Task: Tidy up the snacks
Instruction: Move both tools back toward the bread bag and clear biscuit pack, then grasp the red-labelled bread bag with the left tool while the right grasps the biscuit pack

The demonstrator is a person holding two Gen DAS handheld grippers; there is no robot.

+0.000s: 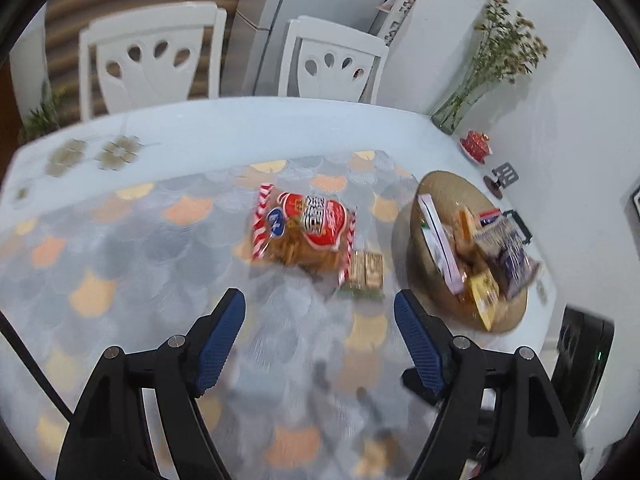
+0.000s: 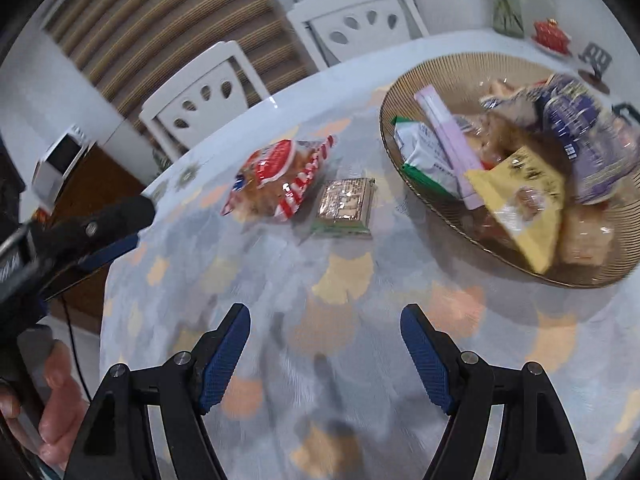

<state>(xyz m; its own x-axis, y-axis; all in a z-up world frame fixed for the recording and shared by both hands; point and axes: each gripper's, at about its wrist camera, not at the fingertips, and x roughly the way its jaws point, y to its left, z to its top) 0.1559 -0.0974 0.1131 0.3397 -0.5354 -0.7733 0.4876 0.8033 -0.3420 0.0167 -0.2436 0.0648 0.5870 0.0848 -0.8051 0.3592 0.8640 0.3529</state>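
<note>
no text i can read: print on red bag (image 1: 306,229) blurred, small packet (image 2: 345,208) lettering smeared, barcode on purple pack (image 2: 582,142) in my bowl (image 2: 404,92) illegible.

Lower part of the left wrist frame: the left gripper (image 1: 319,304), matte black angular arms, silver round screw heads at the joints, blue cross-hatched textured pads (image 1: 222,344). Thin black cable (image 1: 32,372) at lower left. Right wrist frame, same build on the right gripper (image 2: 325,318). Bottom left, a bare hand (image 2: 52,408), no sleeve visible.
</note>
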